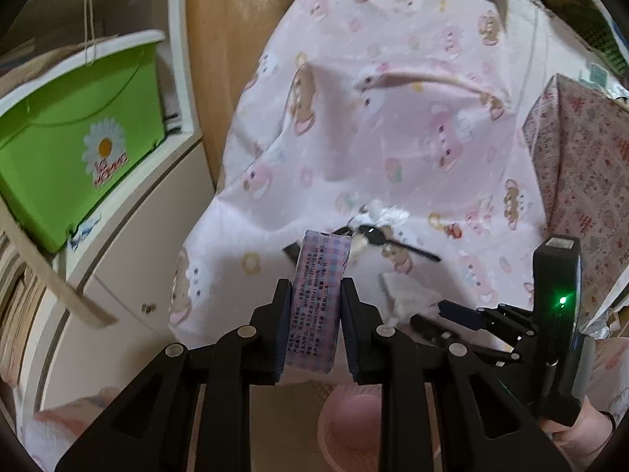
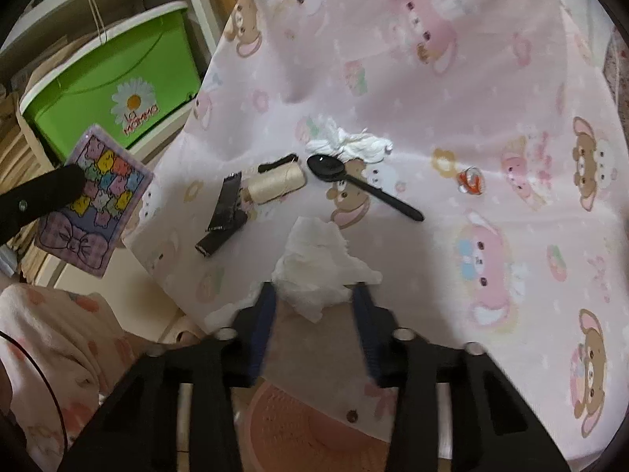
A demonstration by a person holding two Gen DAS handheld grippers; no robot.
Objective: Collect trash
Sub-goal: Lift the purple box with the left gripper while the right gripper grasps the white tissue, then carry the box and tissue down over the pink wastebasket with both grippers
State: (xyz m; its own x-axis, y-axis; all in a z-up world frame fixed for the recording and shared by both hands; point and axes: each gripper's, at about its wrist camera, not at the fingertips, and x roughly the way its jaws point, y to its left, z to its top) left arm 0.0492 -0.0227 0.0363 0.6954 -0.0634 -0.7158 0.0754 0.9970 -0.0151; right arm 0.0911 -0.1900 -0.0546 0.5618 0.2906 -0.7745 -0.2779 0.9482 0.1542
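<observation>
My left gripper [image 1: 316, 289] is shut on a lilac plaid tissue pack [image 1: 320, 299], held above the table's front-left edge; the pack [image 2: 94, 200] also shows at the left of the right wrist view. My right gripper [image 2: 314, 295] is open around a crumpled white tissue [image 2: 318, 271] at the table's front edge, jaws on either side of it. On the pink cartoon tablecloth [image 2: 432, 78] lie a black plastic spoon [image 2: 361, 187], a white tissue wad [image 2: 350, 143], a cream thread spool [image 2: 275, 183], black wrappers [image 2: 224, 212] and a small orange wrapper [image 2: 470, 181].
A pink basket [image 2: 298, 428] sits on the floor below the table edge. A green storage bin [image 1: 74, 133] stands on a white shelf at left. A patterned box [image 1: 582, 165] stands on the table's right side.
</observation>
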